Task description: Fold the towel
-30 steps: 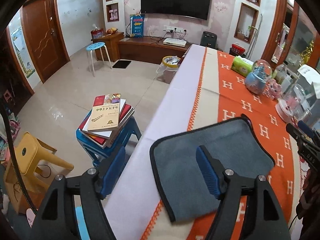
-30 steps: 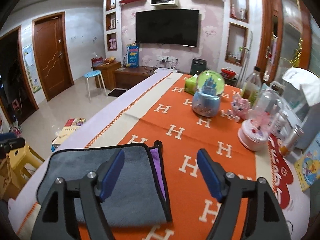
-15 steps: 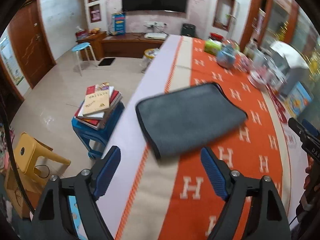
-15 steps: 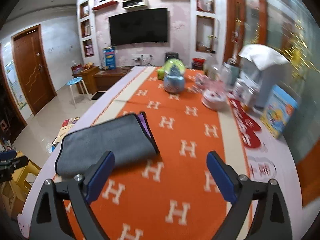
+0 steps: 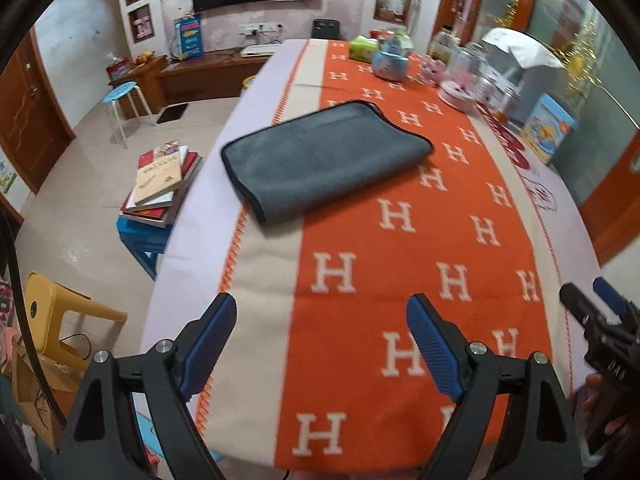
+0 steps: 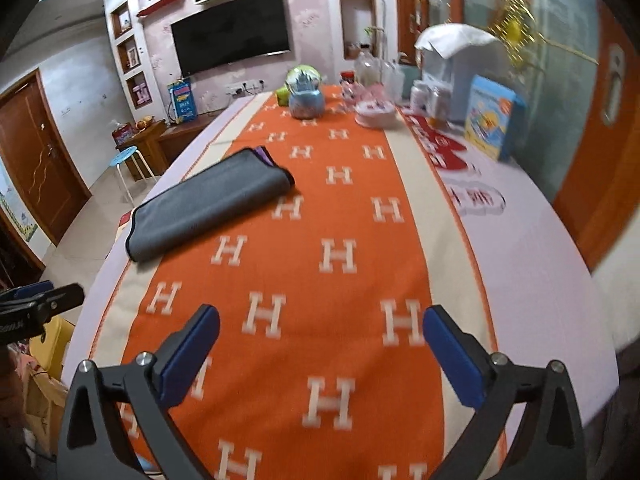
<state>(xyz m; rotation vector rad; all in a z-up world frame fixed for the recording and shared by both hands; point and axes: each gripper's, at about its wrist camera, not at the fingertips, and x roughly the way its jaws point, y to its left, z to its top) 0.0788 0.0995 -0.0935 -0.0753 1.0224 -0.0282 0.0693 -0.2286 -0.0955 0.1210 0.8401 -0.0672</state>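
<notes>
A grey towel (image 5: 324,156) with a dark edge lies folded flat on the orange H-patterned table runner (image 5: 400,248), near the table's left edge. It also shows in the right wrist view (image 6: 208,208), with a purple inner layer at its far corner. My left gripper (image 5: 320,340) is open and empty, held above the near end of the table, well short of the towel. My right gripper (image 6: 320,348) is open and empty, also over the near end, with the towel ahead to its left. The right gripper's tip shows at the left wrist view's right edge (image 5: 600,320).
A snow globe (image 6: 306,94), jars, a pink dish (image 6: 376,112), a blue box (image 6: 492,116) and a covered appliance stand along the table's far and right side. A stack of books on a blue stool (image 5: 160,184) and a yellow stool (image 5: 68,308) stand left of the table.
Both grippers have pulled back from the towel toward the near end of the table and risen. The towel now lies alone, far ahead of both.
</notes>
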